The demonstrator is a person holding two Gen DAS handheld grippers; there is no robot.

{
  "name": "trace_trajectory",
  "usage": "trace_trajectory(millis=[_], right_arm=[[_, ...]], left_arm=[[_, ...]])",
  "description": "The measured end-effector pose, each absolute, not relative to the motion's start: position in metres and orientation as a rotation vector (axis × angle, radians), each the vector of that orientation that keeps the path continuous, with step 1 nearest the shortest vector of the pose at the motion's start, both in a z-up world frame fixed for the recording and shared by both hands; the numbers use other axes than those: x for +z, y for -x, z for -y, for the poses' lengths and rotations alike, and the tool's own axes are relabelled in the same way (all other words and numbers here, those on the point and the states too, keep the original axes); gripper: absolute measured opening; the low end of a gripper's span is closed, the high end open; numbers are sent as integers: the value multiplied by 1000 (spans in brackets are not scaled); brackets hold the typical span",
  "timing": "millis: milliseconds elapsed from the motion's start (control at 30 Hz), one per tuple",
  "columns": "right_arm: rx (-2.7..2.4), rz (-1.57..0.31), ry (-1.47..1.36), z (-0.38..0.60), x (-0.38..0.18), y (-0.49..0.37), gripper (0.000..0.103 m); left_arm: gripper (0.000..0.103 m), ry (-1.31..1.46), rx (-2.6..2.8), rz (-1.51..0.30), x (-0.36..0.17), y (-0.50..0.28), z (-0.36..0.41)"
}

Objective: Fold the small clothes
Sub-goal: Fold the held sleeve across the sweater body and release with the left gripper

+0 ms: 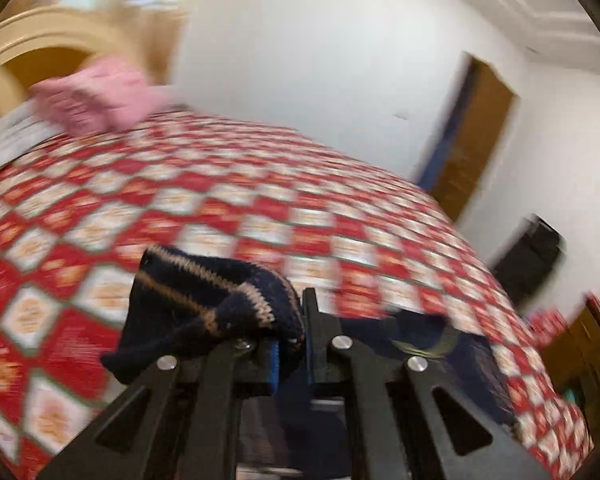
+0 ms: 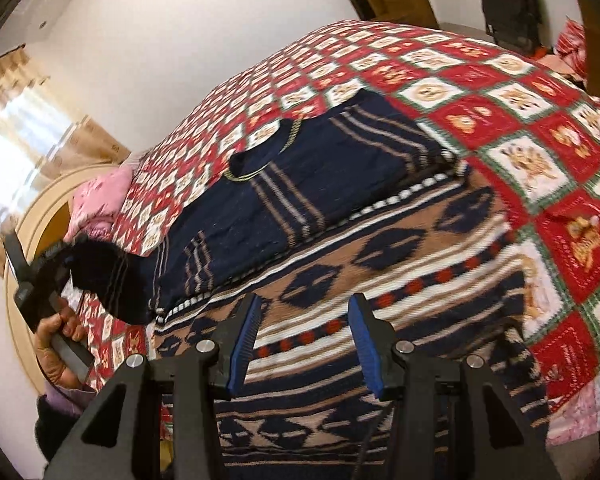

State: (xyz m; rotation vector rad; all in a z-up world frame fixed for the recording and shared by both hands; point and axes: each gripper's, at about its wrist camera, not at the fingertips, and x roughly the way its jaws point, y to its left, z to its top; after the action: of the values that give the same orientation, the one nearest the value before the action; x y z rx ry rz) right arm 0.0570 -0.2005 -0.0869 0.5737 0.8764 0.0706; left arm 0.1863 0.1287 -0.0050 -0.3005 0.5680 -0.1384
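We see a white-walled room (image 2: 188,32) with one bed filling most of it, spread with a red and white patchwork quilt (image 2: 540,128). Open quilt runs wide beyond the knitwear toward the far edge, where a brown wooden door (image 1: 476,136) and a dark bag (image 2: 508,0) stand against the wall. At the head end sit a curved wooden headboard (image 2: 36,216) and a bright curtained window (image 2: 24,140), with one pink pillow (image 2: 100,200) just below them.

One patterned knit blanket (image 2: 400,264), tan, navy and white, lies on the near part of the quilt, its near edge reaching our side of the bed. On it lies one navy sweater (image 2: 300,168) with tan stripes, its body flat and one sleeve (image 1: 204,300) lifted clear of the quilt.

We count two grippers. Our left gripper (image 1: 296,344) is clamped on that sleeve, the knit bunched over its left finger; in the right wrist view it (image 2: 68,264) hangs at the bed's left edge in a hand (image 2: 56,344). Our right gripper (image 2: 304,344) hovers over the blanket, jaws apart, holding nothing.
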Motion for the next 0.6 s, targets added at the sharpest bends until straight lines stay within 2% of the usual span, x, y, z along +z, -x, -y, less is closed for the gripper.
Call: trace_trajectory(millis=[233, 400, 467, 567, 600], right_arm=[[43, -860, -596, 225, -90, -43, 48], [25, -866, -623, 244, -96, -36, 48], [25, -859, -639, 249, -97, -34, 48], [47, -839, -662, 251, -98, -35, 48], [56, -833, -667, 251, -97, -38, 48]], left_arm=[[9, 125, -350, -602, -22, -181, 20], [11, -54, -428, -756, -79, -175, 97], [17, -108, -448, -838, -98, -168, 108], [26, -139, -467, -839, -100, -153, 103], [35, -125, -484, -831, -95, -147, 92]])
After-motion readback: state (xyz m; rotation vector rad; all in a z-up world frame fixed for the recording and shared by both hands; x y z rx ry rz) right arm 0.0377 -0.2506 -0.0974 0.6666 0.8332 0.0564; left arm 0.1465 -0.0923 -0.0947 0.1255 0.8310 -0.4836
